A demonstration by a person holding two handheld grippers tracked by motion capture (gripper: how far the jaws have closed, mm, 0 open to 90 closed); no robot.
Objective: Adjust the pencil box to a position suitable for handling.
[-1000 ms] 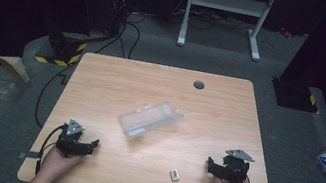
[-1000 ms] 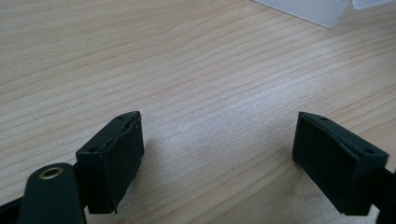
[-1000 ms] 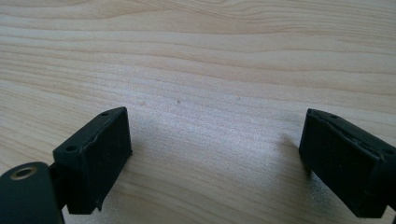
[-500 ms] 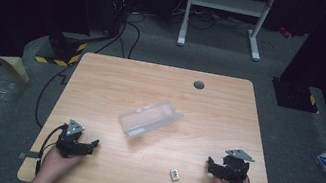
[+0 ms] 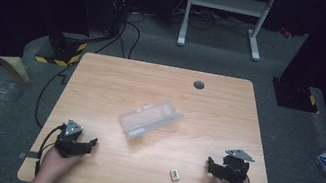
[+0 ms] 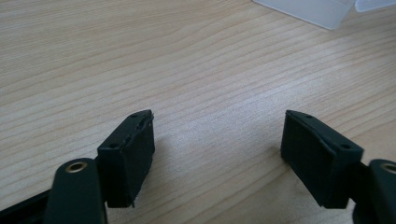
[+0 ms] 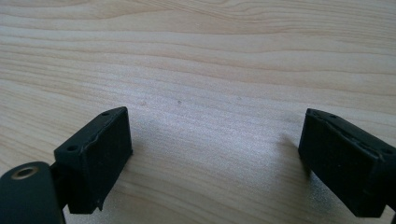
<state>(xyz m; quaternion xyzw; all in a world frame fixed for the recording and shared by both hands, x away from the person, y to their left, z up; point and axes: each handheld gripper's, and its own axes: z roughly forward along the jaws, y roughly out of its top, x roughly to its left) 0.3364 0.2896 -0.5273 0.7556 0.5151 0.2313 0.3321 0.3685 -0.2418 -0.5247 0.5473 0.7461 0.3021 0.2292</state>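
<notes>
A: What is hard to read here?

B: The small white block [image 5: 175, 175] near the table's front edge. It carries dark markings, but they are too small to make out from the high view. The clear plastic box [image 5: 150, 118] is also tricky: its walls are see-through, so whether anything lies inside I cannot tell. In the left gripper view just one pale corner of it [image 6: 312, 8] shows, cut off by the top edge.

A: How does that box look otherwise?

B: Long, shallow, translucent, lying at an angle near the middle of the wooden table [image 5: 117, 78], well apart from both grippers.

A: And the grippers?

B: The left gripper [image 5: 91, 143] rests near the front left corner. Its jaws have just been closing a little, yet they stand apart with bare wood between them [image 6: 217, 140]. The right gripper [image 5: 210, 163] sits near the front right, jaws wide apart, again just table between them [image 7: 215, 154]. The white block lies between the two hands, nearer the right one.

A: Anything cut off?

B: The person's forearms, by the bottom of the high view.
</notes>
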